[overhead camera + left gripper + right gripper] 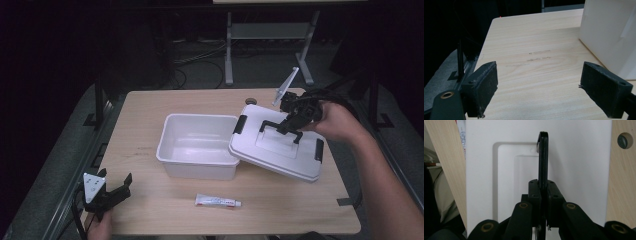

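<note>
Right hand-held gripper (289,121) clamps the lid's handle (543,157) (left hand-held gripper (539,90) gapes apart).

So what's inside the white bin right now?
The white bin looks empty inside; the lid, held by the right gripper, overlaps its right rim, hiding that corner.

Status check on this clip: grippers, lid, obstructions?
Right hand-held gripper shut on lid handle; left hand-held gripper open, idle. Lid tilted against open bin. Tube lies apart.
</note>
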`<state>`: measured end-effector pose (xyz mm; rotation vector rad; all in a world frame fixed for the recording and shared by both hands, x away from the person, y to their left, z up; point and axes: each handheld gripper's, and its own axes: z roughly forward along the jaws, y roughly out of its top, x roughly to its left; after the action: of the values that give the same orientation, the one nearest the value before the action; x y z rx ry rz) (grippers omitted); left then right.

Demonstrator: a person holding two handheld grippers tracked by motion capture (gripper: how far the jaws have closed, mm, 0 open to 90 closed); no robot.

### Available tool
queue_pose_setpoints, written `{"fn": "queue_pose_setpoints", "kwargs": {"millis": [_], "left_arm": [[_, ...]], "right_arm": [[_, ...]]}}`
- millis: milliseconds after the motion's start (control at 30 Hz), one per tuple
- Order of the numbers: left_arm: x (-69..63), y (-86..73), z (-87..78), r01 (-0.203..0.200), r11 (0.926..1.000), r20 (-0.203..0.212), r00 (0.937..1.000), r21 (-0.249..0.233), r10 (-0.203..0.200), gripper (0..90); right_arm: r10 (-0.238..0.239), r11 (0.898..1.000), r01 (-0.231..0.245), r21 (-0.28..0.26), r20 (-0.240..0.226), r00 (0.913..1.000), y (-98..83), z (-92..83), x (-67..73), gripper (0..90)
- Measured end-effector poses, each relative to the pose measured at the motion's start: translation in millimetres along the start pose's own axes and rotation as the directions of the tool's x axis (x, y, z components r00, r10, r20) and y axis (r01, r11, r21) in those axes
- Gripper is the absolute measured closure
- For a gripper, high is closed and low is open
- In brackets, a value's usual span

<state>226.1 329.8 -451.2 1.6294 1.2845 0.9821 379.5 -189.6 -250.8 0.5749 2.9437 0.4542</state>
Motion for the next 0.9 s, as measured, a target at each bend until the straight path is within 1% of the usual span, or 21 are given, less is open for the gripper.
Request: {"fn": "queue_pose_setpoints", "kwargs": {"millis": [433,633,867,900], "left_arm": [[0.0,-0.2,0.1,-0.003,1.0,-0.003,1.0,0.0,0.003,13.6],[-0.5,-0.2,0.2,0.0,1.0,-0.003,1.0,0.001,0.0,13.5],[-0.5,-0.2,0.3,-0.003,1.0,-0.003,1.0,-0.001,0.003,13.5],[-0.4,-0.2,0.3,0.0,1.0,-0.003,1.0,-0.001,0.0,13.5]], "right_arm": [[0.03,1.0,-0.03,-0.005,0.006,0.9995,-20.4,-2.9,-2.9,83.9],[0.045,0.999,-0.045,-0.01,0.009,0.999,-27.6,-4.6,-3.6,83.9],[0.051,0.999,-0.051,-0.01,0.01,0.9986,-33.8,-3.2,-4.7,83.9],[0.059,0.998,-0.059,-0.011,0.006,0.9983,-35.9,-3.0,-4.9,83.9]]}}
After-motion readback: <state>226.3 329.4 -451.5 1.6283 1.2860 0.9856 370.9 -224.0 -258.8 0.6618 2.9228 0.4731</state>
